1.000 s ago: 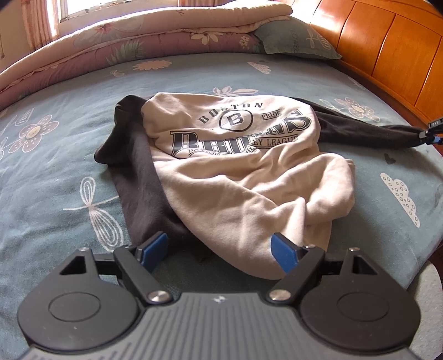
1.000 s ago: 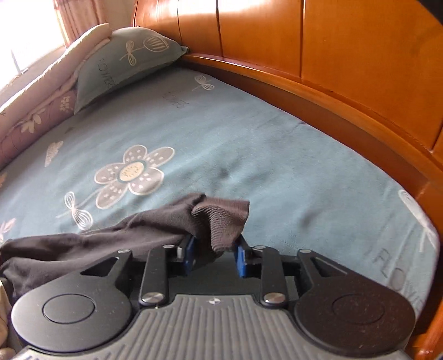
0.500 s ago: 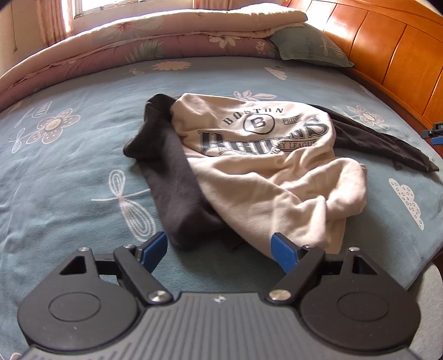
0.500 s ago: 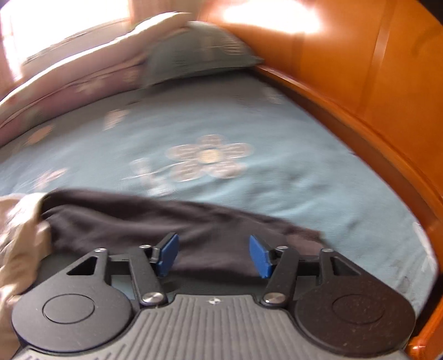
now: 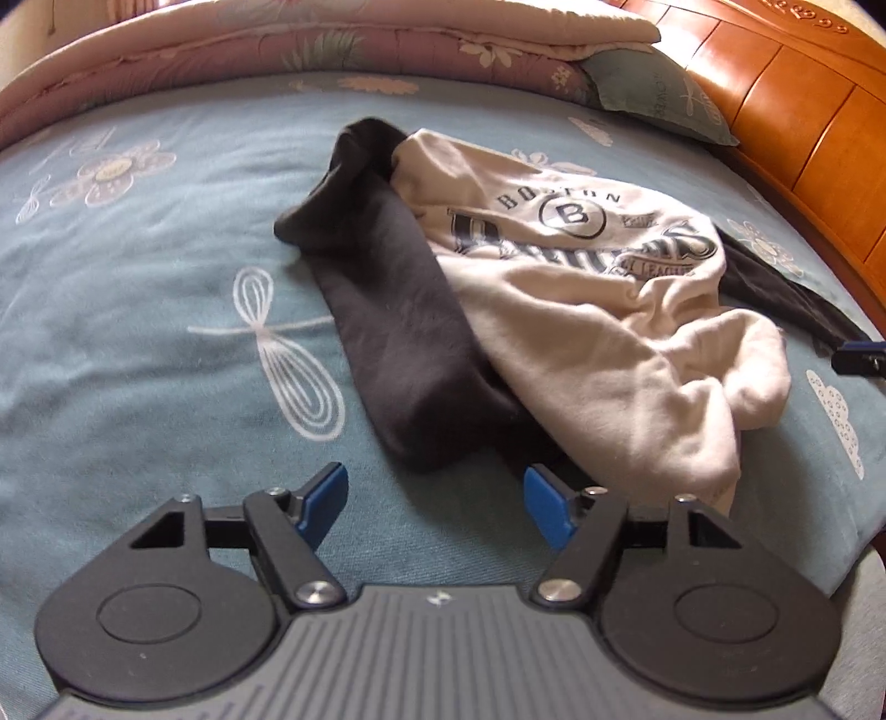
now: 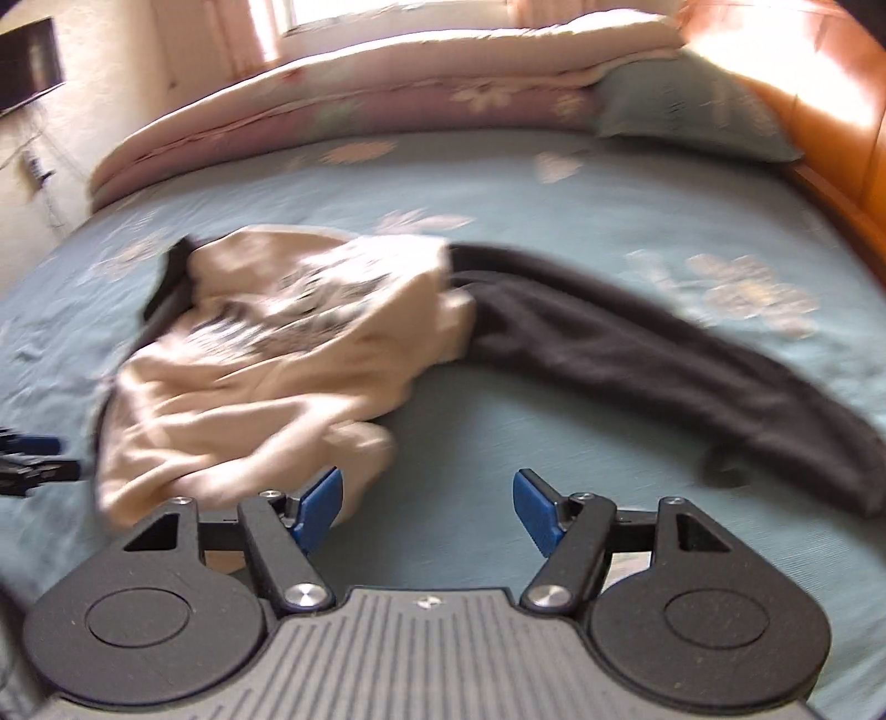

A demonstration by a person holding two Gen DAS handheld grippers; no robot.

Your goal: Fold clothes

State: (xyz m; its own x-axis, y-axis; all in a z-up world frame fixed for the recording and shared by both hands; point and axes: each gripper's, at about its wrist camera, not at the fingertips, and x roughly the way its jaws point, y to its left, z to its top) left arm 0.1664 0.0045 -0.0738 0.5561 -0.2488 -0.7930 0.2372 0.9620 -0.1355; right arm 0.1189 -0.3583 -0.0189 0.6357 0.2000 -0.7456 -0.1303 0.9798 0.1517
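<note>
A cream sweatshirt (image 5: pixel 598 315) with black sleeves and a dark "Boston" print lies crumpled on the blue bed sheet (image 5: pixel 138 310). Its left black sleeve (image 5: pixel 398 332) runs toward my left gripper (image 5: pixel 436 507), which is open just short of the cuff end. In the right wrist view the sweatshirt body (image 6: pixel 266 365) lies at left and the other black sleeve (image 6: pixel 664 360) stretches out flat to the right. My right gripper (image 6: pixel 426 509) is open above bare sheet between them, holding nothing. Its tip (image 5: pixel 858 357) shows at the left view's right edge.
A folded pink quilt (image 5: pixel 332 39) and a blue-green pillow (image 5: pixel 653 88) lie at the far end of the bed. An orange wooden headboard (image 5: pixel 803 99) borders the right side. The bed's near edge (image 5: pixel 853 559) drops off at lower right.
My right gripper opened and let go of the black sleeve cuff, then swung left to face the sweatshirt. The left gripper drew back and shifted left, staying open.
</note>
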